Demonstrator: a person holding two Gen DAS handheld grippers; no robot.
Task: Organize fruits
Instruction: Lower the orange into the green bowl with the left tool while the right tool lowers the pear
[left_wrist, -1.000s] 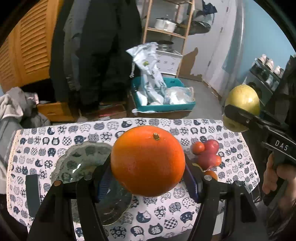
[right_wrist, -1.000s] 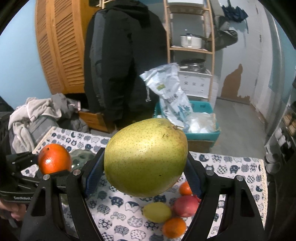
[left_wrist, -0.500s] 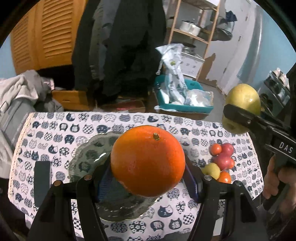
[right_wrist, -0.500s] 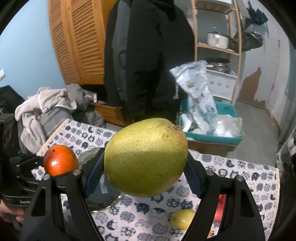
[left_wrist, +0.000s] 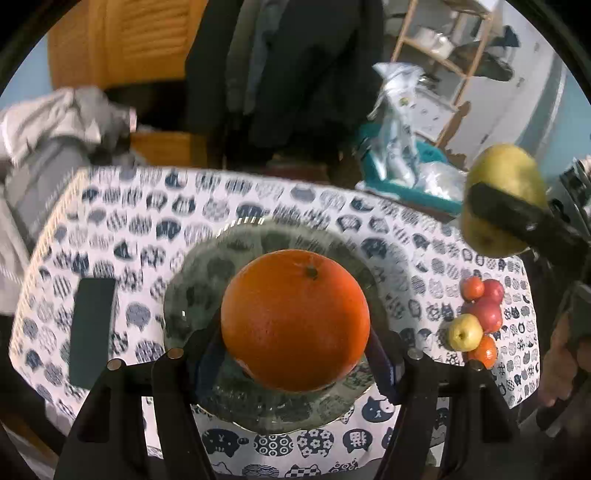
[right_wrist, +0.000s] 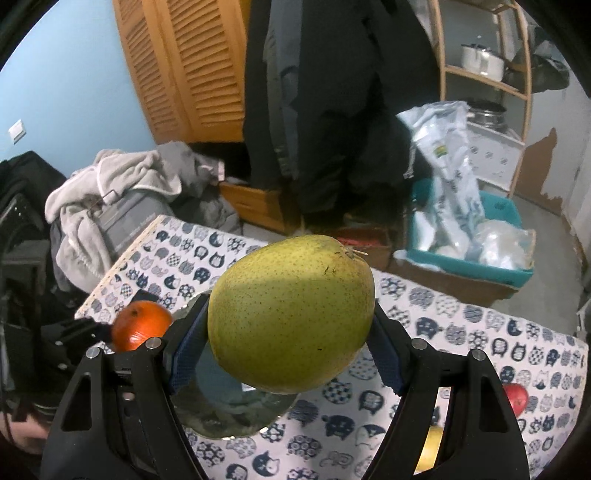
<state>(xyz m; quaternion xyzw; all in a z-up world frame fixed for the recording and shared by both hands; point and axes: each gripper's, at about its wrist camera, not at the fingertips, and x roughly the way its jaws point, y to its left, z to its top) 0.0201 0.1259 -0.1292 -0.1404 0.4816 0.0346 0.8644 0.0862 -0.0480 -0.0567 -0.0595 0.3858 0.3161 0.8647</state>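
the left gripper (left_wrist: 295, 354) is clenched on an orange (left_wrist: 295, 319), held over the glass plate (left_wrist: 207, 266) on the cat-print tablecloth (left_wrist: 155, 221). the right gripper (right_wrist: 291, 347) grips a green pear (right_wrist: 291, 314) above the same plate (right_wrist: 229, 413). only the left view shows the small fruit pile (left_wrist: 476, 317) and a dark phone (left_wrist: 92, 332).

Dim indoor light; strong fisheye bending with black vignette at the corners; left wrist view smeared by motion blur beyond the sharp orange (left_wrist: 295, 319); shadow crosses the pear (right_wrist: 291, 314).
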